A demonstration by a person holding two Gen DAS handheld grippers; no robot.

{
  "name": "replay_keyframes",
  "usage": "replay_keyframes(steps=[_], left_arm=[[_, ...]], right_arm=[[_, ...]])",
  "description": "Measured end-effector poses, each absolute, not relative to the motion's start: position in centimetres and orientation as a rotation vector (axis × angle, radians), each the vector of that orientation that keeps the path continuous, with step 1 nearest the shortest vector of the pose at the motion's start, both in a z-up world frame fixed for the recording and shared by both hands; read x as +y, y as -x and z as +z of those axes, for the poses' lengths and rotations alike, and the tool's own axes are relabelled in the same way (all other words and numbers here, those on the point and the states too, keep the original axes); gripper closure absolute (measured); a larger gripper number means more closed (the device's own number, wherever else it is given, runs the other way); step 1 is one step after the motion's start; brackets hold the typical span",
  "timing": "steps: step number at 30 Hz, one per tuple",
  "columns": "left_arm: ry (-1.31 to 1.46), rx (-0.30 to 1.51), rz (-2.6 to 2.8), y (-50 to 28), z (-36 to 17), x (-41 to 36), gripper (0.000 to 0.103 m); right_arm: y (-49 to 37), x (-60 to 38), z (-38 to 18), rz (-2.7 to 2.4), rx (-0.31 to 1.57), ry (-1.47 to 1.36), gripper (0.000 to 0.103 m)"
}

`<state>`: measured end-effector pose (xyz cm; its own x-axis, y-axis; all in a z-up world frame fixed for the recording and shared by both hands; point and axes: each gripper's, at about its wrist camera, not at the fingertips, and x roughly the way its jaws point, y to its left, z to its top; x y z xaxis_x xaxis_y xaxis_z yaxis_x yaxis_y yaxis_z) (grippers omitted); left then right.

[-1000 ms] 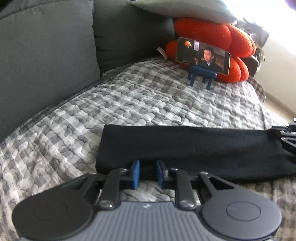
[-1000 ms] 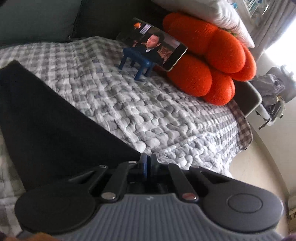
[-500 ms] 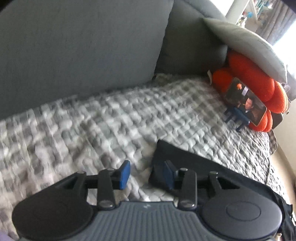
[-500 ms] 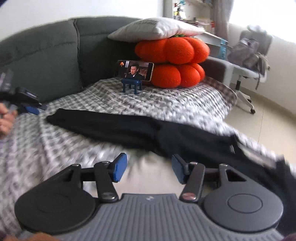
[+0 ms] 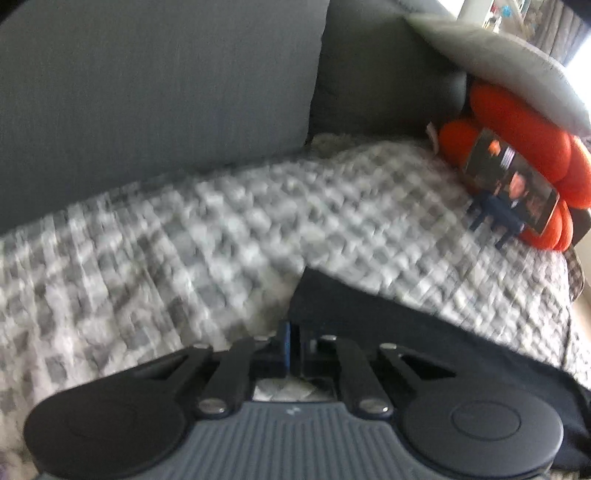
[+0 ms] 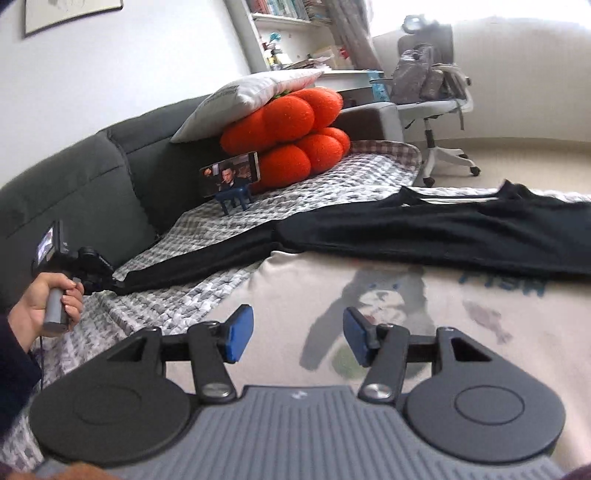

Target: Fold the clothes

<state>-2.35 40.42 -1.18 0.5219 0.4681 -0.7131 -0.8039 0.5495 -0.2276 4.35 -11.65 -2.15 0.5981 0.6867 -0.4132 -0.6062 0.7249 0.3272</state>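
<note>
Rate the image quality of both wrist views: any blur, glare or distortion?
Left wrist view: motion blur smears the checked blanket and phone, though the left gripper stays fairly sharp. Right wrist view: crisp, but the window blows out to white, and fisheye bends the sofa and floor edge.
</note>
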Motion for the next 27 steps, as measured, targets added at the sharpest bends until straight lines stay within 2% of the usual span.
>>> replay_keyframes(steps=[8,13,15,21,27], left_arm=[[0.463,0.327,0.599,1.6,10.8,32.3,0.1],[0.391,0.25,0.283,0.1,14.0,22.3,0.101],[0.383,0.271,0.165,-1.2,13.1,17.8,0.101],[0.337,0.486,-0.028,-6.2,4.9,7.7,0.101],[0.363,0.547,-0.069,-5.6,1.2,6.9,0.098]], right_arm=[[-5.0,-15.1,-3.1,0.695,0.559,-0.308,0.045],[-5.1,-16.6,-3.4,0.697,0.56,-0.409,0.045],[-5.5,-17.3,-3.5,0.693,0.565,-0.483,0.045],[-6.3,-18.8,-3.4,0.643,0.591,-0.605,0.045],[-7.0,-20.3,-3.6,0.569,0.647,-0.645,0.045]])
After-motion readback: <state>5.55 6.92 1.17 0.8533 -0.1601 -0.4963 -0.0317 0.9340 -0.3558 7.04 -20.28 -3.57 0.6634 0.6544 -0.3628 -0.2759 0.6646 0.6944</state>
